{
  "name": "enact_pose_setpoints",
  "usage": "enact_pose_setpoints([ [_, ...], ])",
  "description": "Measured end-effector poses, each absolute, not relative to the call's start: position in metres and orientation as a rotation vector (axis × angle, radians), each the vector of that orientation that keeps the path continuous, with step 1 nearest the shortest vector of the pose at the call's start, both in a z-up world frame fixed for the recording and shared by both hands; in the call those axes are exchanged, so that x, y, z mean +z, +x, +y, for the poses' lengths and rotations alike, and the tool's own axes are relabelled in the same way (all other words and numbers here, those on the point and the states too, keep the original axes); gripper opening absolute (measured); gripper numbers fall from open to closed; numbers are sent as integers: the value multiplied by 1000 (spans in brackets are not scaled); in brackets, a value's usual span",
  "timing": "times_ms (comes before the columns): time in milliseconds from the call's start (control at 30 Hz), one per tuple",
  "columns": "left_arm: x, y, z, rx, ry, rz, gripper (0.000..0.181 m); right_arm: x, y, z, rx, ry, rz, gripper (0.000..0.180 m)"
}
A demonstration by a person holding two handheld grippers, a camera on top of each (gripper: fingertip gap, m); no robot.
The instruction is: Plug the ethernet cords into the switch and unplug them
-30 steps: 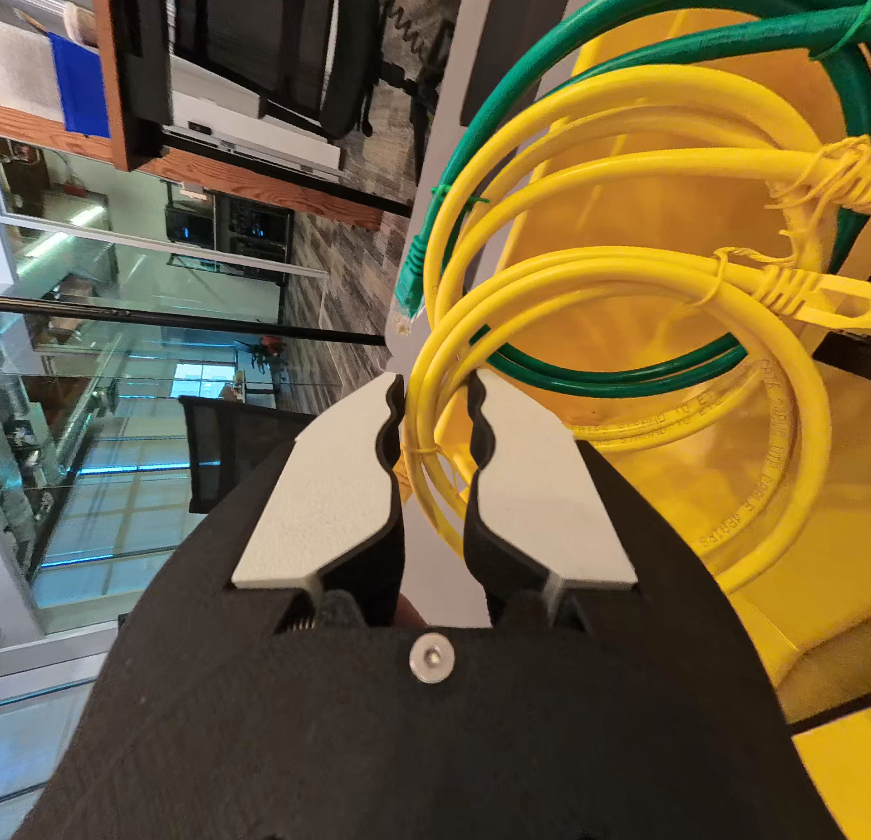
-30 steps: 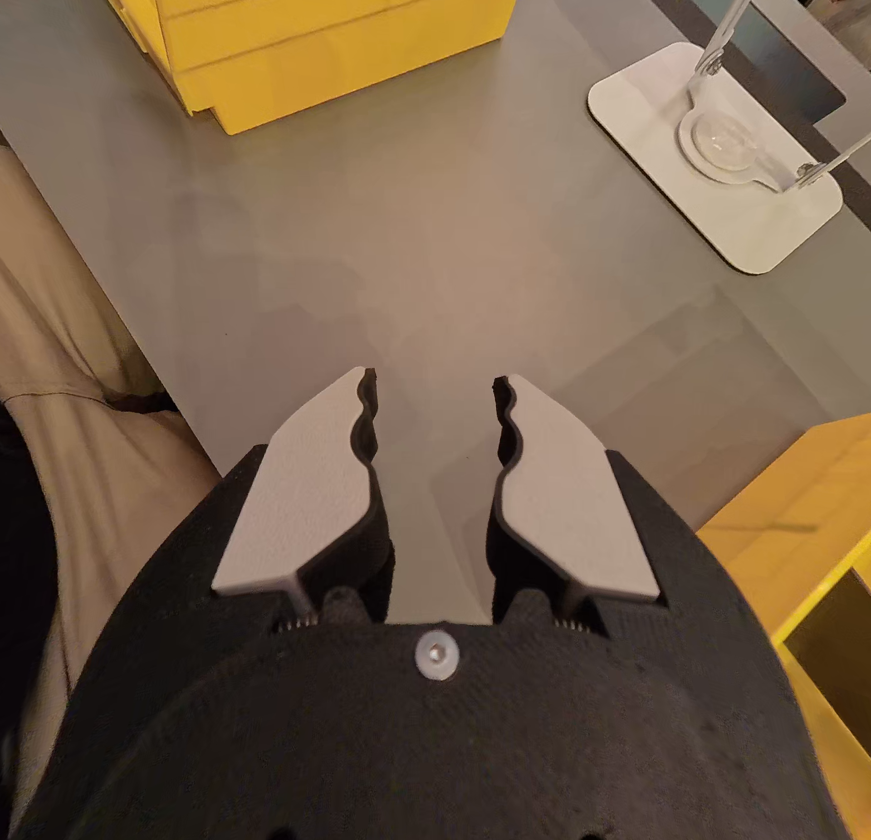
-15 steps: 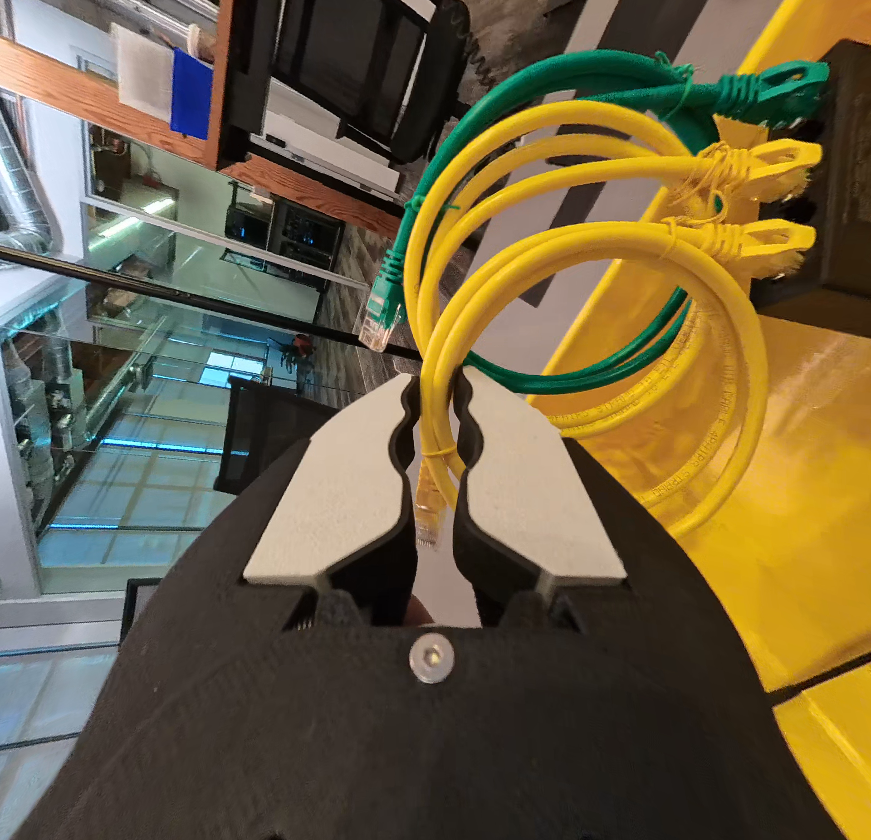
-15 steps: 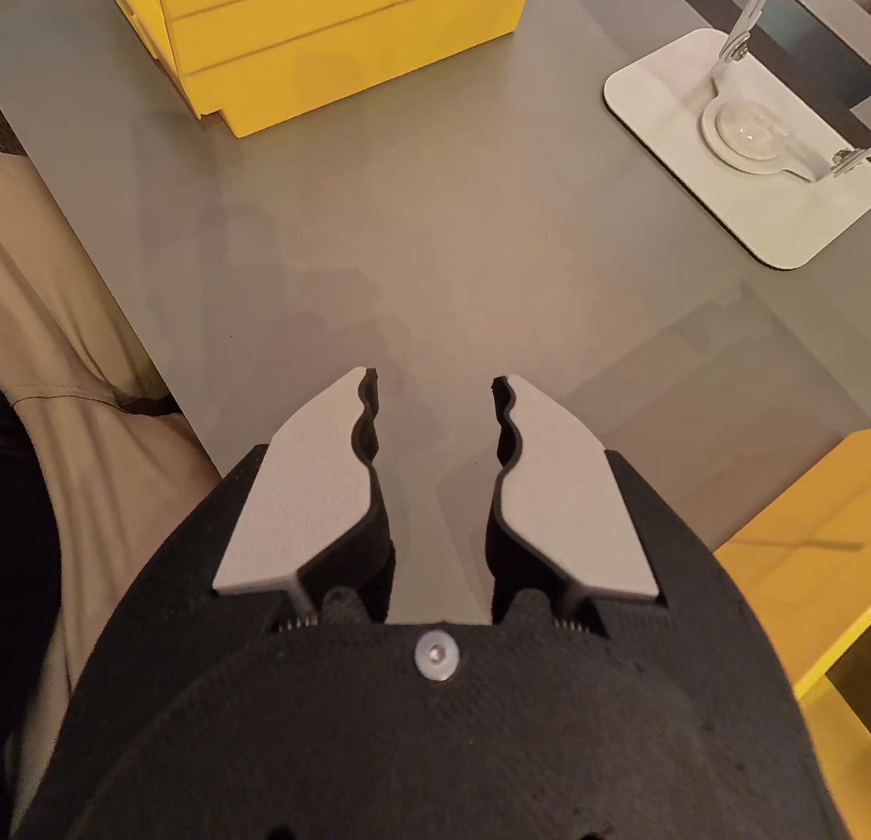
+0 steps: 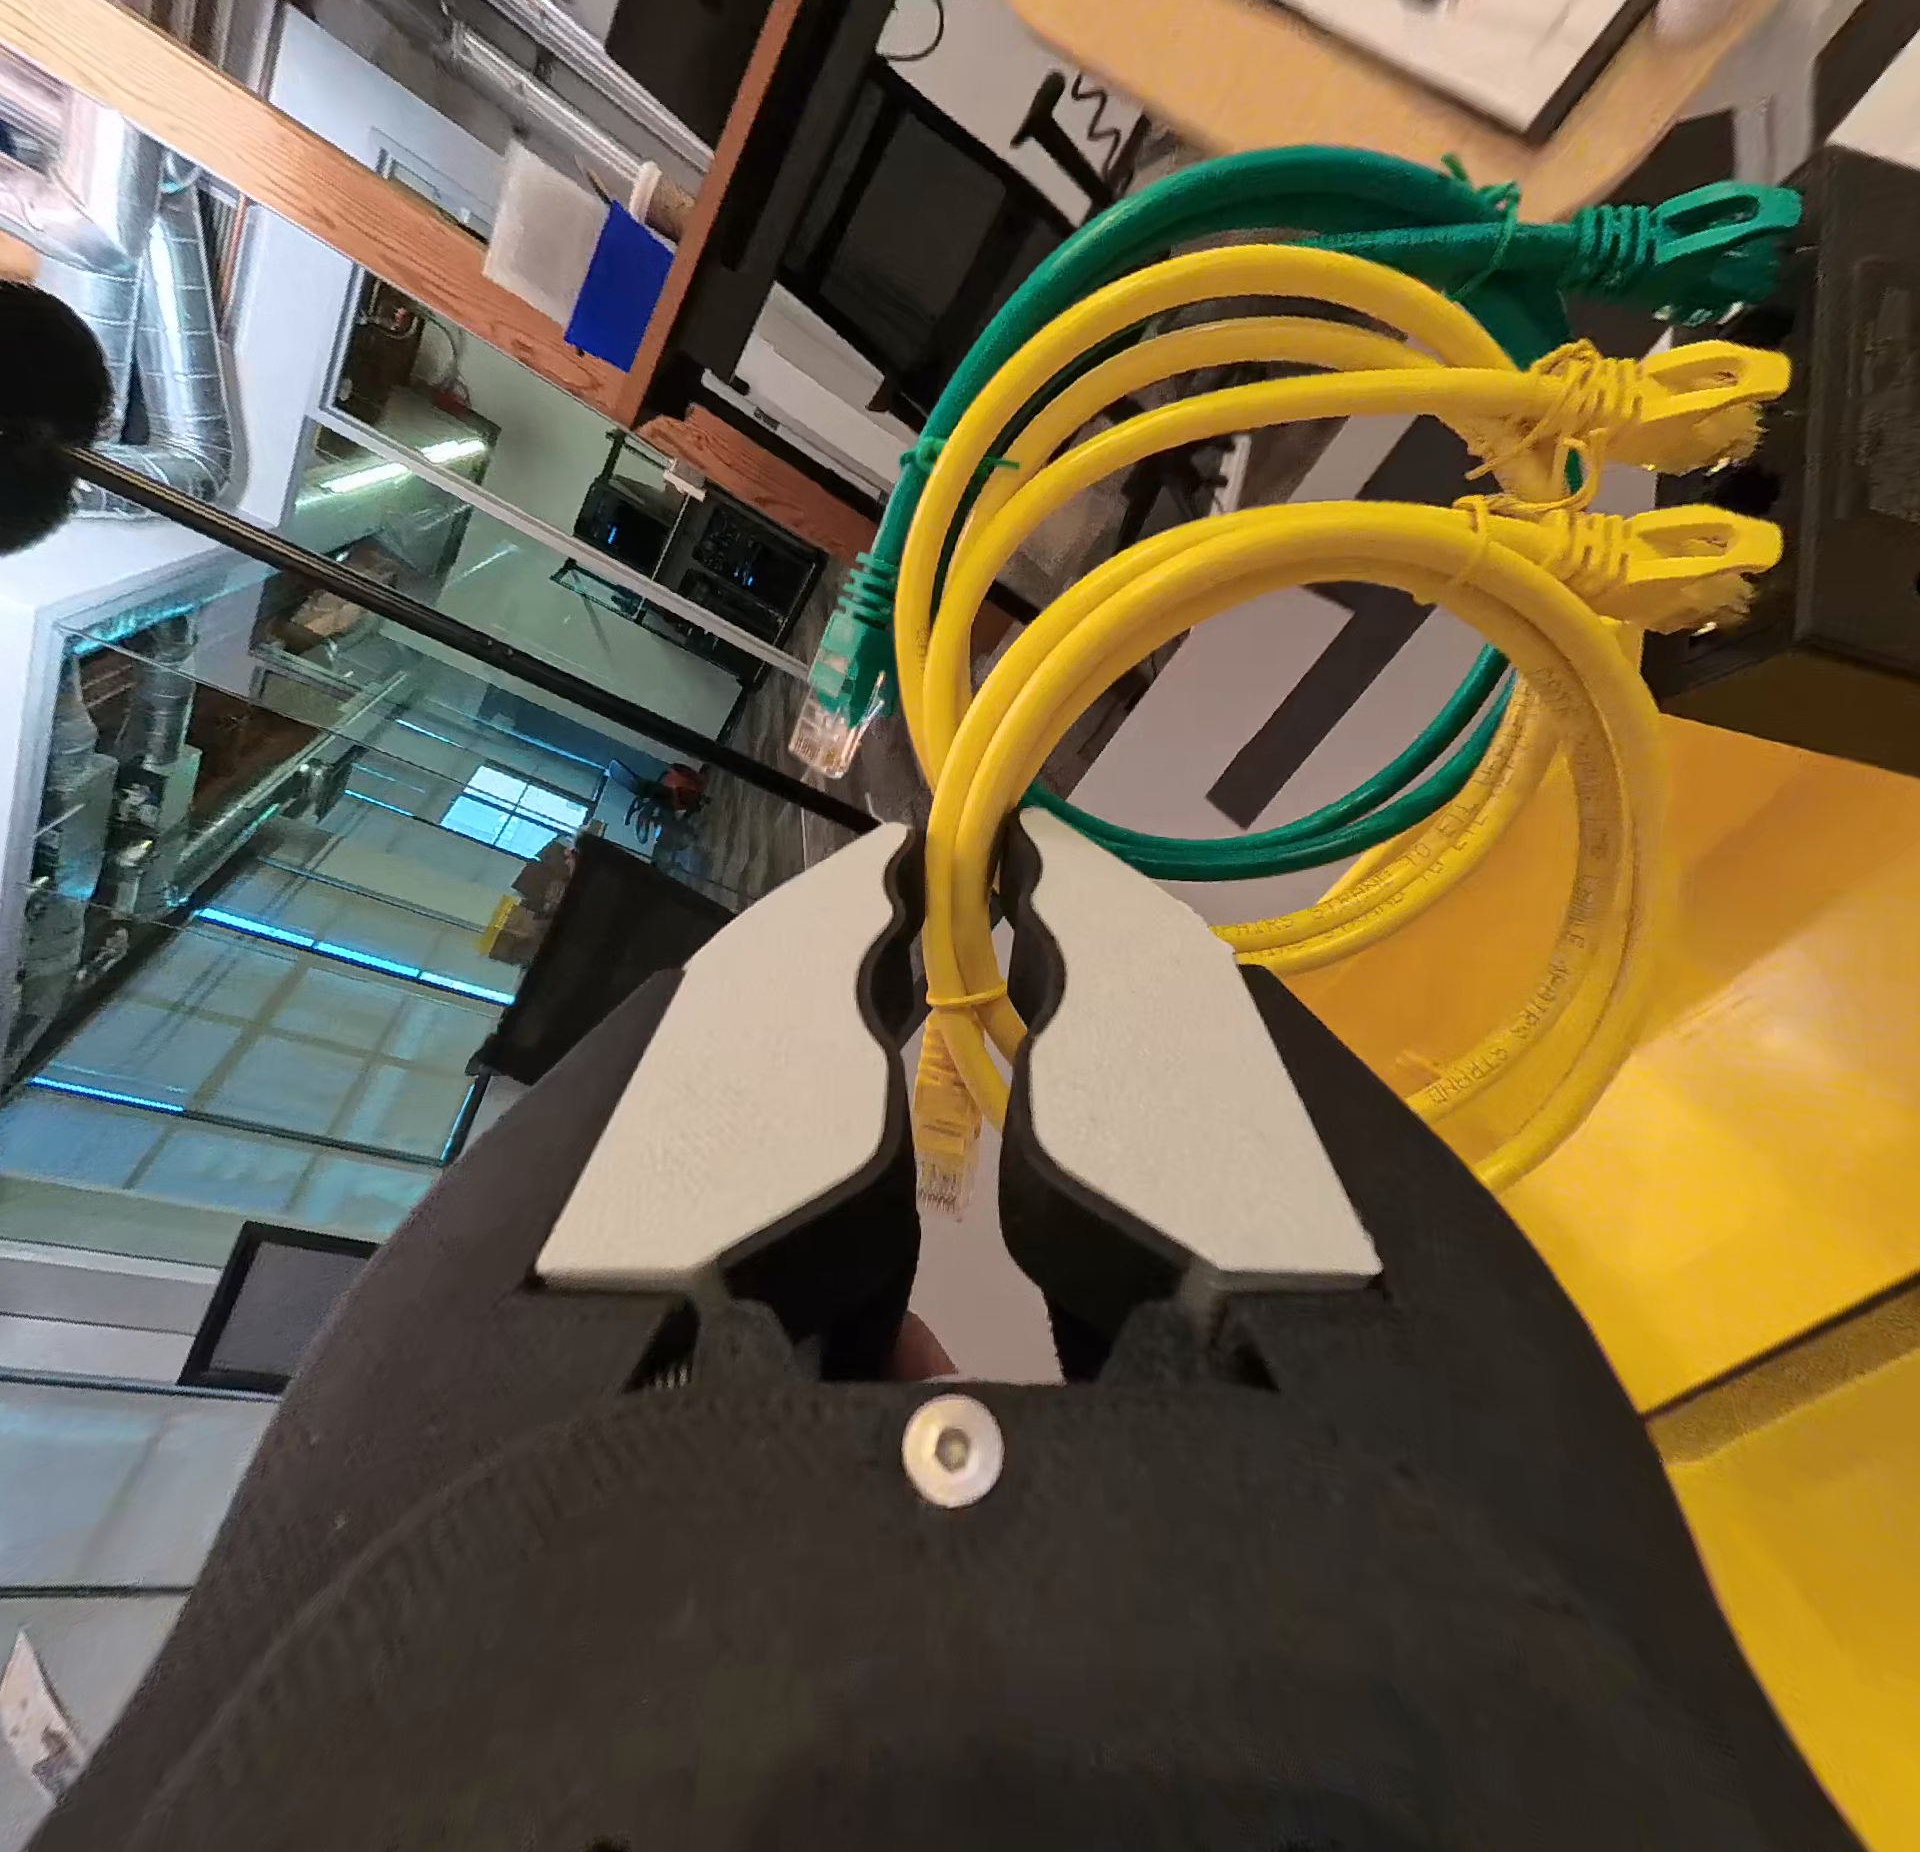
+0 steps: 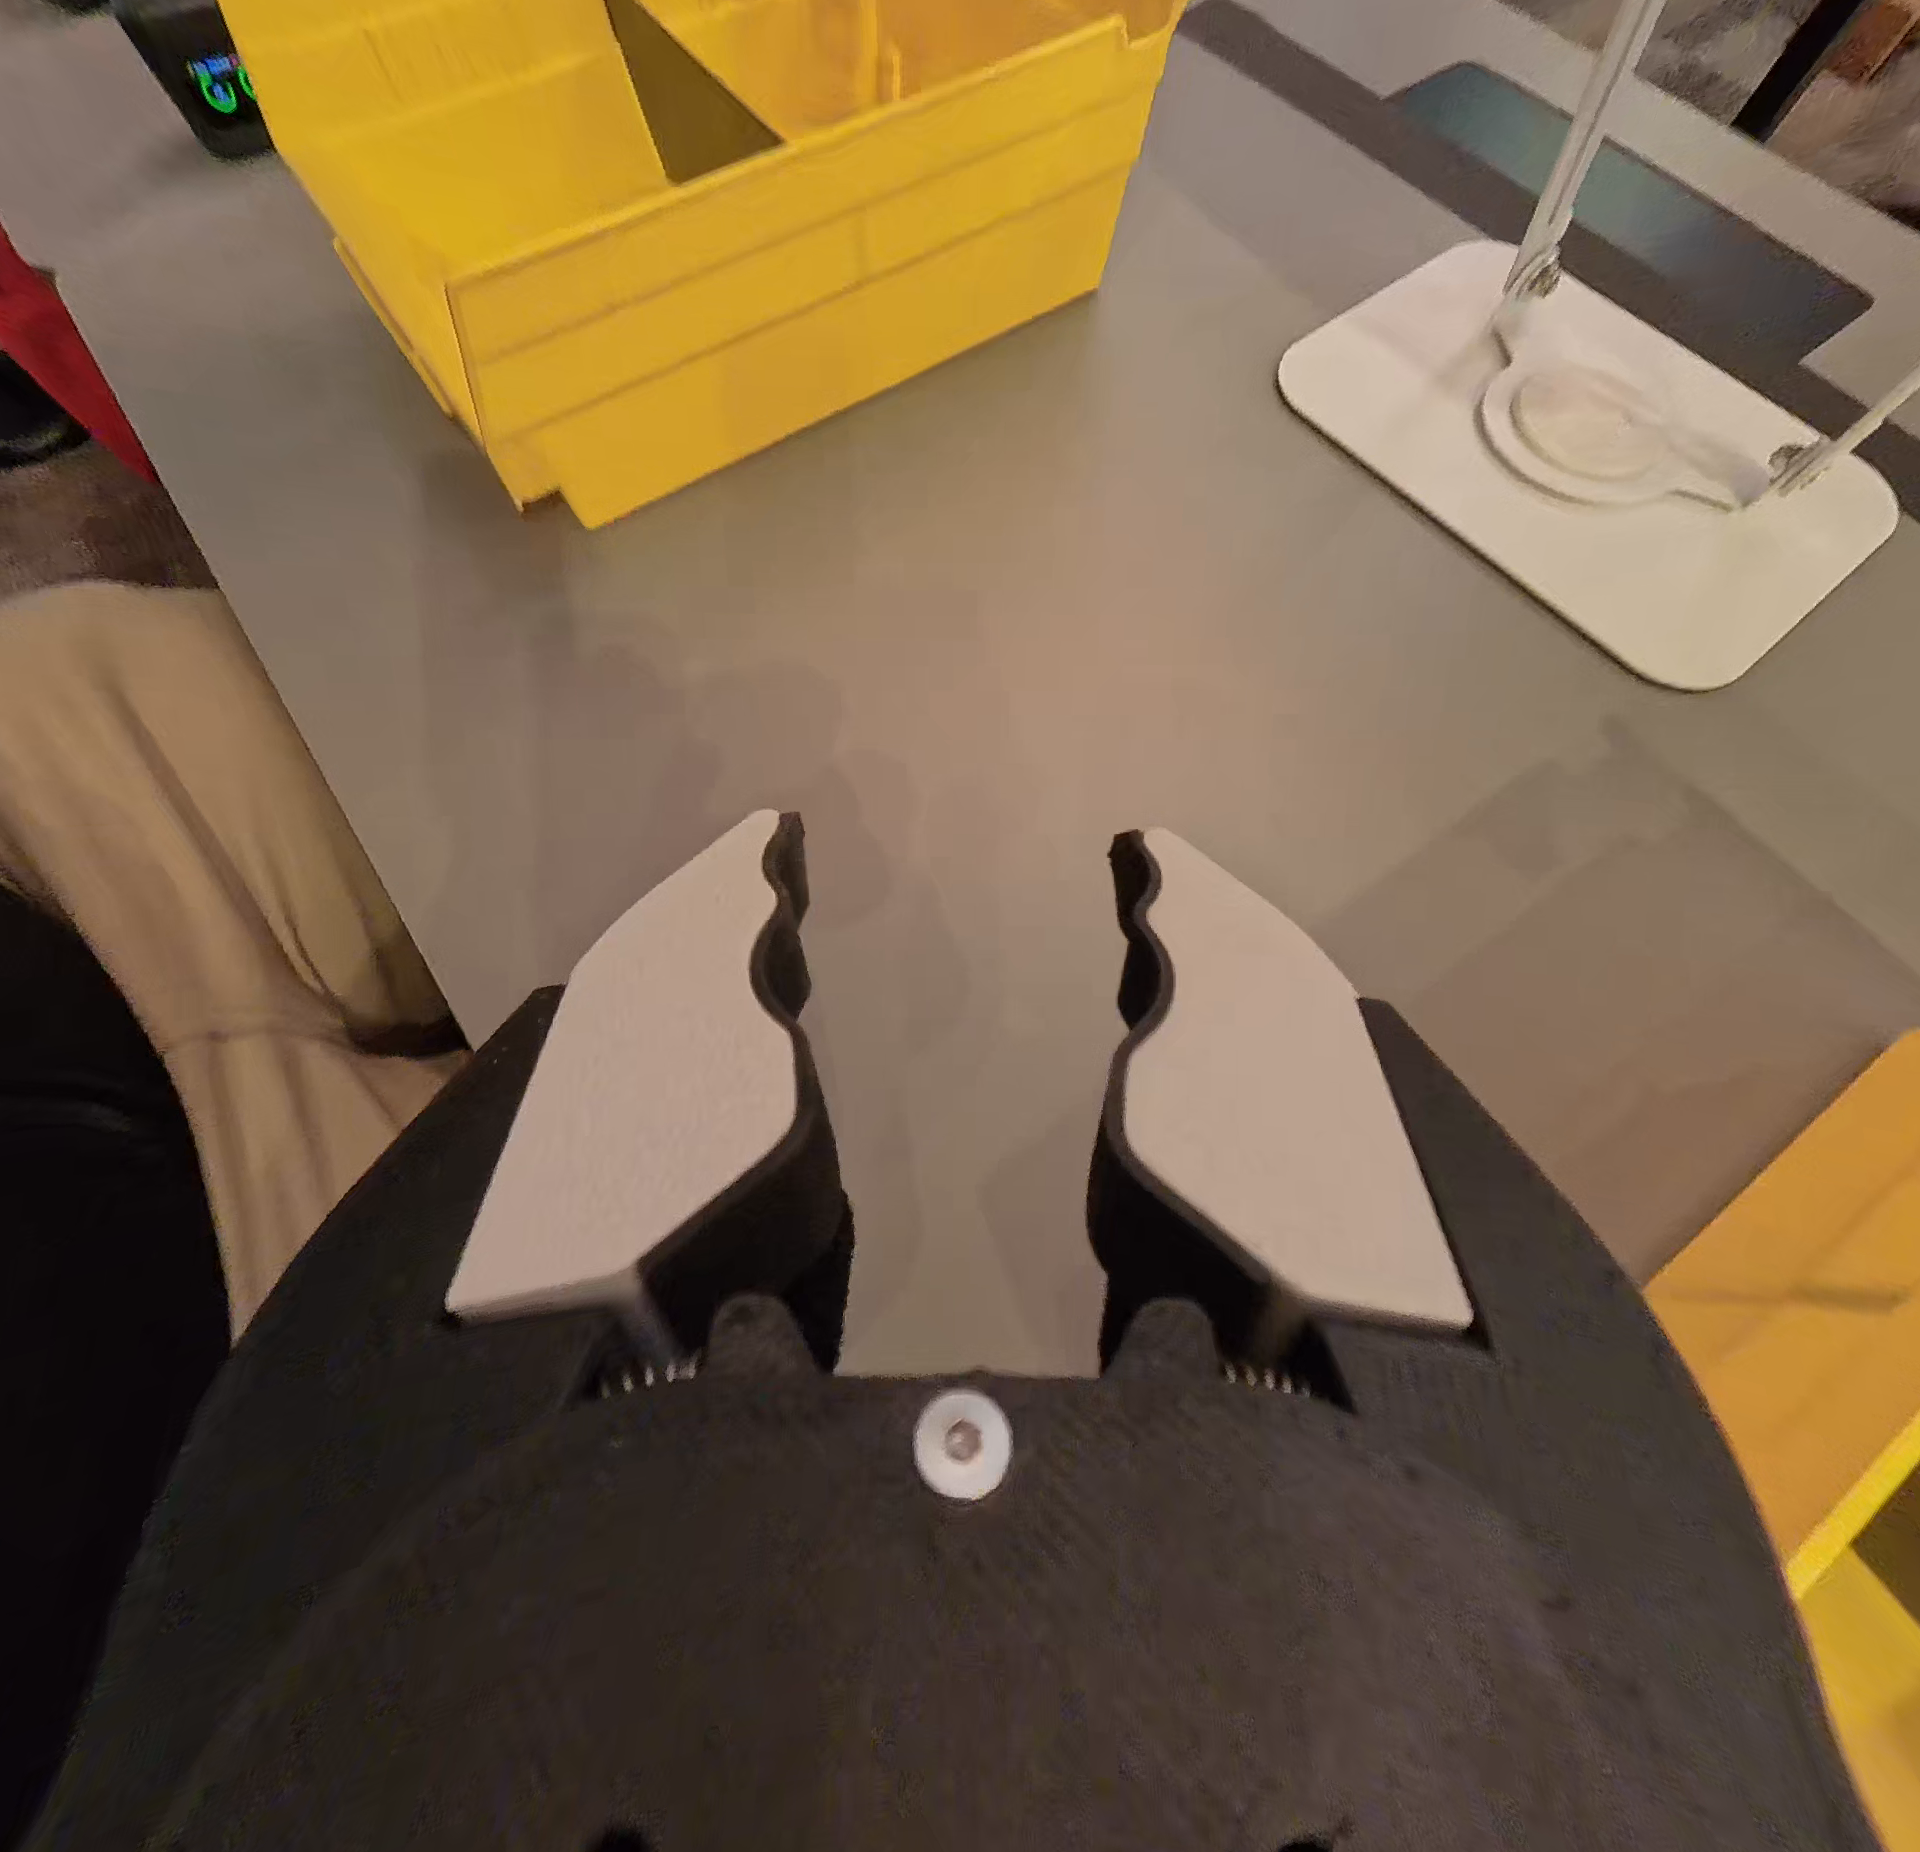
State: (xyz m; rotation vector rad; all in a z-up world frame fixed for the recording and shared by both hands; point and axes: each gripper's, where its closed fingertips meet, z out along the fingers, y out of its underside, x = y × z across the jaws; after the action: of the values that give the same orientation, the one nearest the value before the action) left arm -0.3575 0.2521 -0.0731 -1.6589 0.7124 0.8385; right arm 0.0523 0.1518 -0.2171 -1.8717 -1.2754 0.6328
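Observation:
My left gripper (image 5: 956, 846) is shut on a coiled yellow ethernet cord (image 5: 1299, 545); the cord's free plug (image 5: 943, 1127) hangs between the fingers. This cord, a second yellow cord (image 5: 1247, 358) and a green cord (image 5: 1195, 202) are plugged side by side into a black switch (image 5: 1860, 431) at the right edge. The green cord's free plug (image 5: 836, 701) dangles loose. My right gripper (image 6: 956, 841) is open and empty above the grey table (image 6: 1039, 659). The switch and cords do not show in the right wrist view.
A yellow bin (image 5: 1714, 1075) lies under the switch and coils. In the right wrist view a divided yellow bin (image 6: 727, 223) stands at the back left, a white lamp base (image 6: 1590, 472) at the right, another yellow bin's corner (image 6: 1818, 1283) at the lower right, and a person's beige clothing (image 6: 156, 815) at the left. Across from one pair of fingers to the other is roughly 45 cm.
My left gripper closed on the yellow cord and pulled back with it, bringing the switch and plugged ends into view. My right gripper stayed open and drew back from the back-left bin.

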Motion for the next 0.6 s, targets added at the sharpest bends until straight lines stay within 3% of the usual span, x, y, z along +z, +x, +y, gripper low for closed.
enact_pose_setpoints([
  [267,-53,-278,237,678,-1628,751,14,-189,26,170,820,-1836,-1118,68],
  [600,-65,-177,230,444,-1640,834,14,-154,8,201,1262,-1764,-800,82],
])
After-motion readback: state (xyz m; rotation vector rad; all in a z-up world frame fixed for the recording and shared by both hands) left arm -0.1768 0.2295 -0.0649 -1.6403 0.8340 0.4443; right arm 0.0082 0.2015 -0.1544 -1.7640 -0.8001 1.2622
